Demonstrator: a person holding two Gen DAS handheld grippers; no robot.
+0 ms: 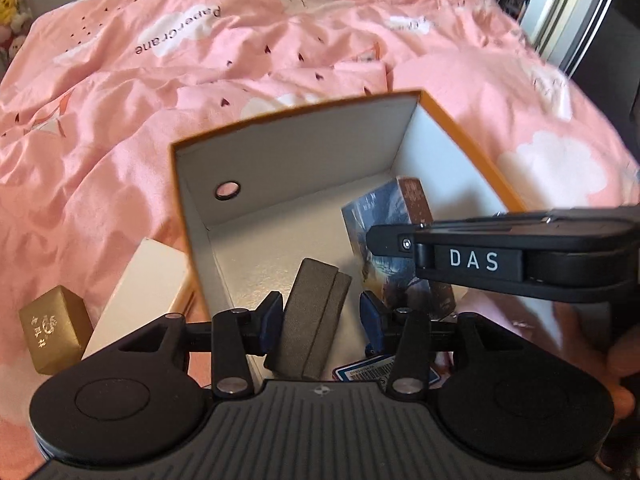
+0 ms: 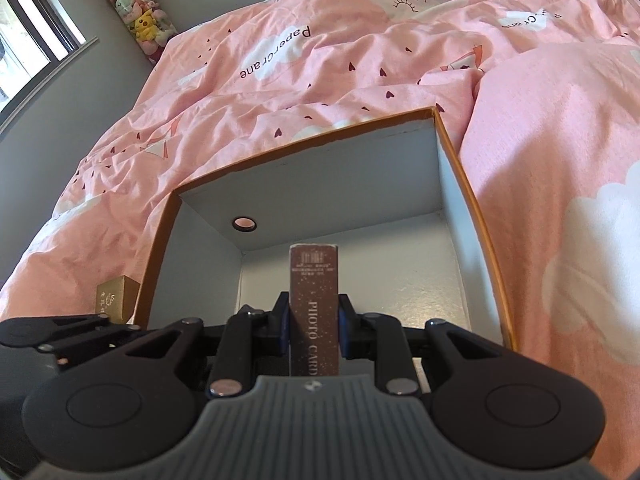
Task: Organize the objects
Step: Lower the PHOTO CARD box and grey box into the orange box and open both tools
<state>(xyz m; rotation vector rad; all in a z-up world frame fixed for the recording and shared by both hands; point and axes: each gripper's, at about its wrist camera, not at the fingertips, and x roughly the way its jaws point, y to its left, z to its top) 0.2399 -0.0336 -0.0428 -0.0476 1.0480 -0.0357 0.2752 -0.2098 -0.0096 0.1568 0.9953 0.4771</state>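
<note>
Right gripper point(image 2: 313, 330) clamps the brown photo-card box point(image 2: 314, 300); left gripper point(image 1: 319, 320), jaws parted, flanks a grey case point(image 1: 308, 320) inside the orange-rimmed cardboard box point(image 1: 460, 128).

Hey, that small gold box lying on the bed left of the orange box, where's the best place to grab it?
Probably across the gold box's two long side faces, coming from above. It lies flat on the pink duvet, top exposed, while the cream box crowds its right side.

Both wrist views close above open box point(image 1: 456, 120), sharing it.
</note>
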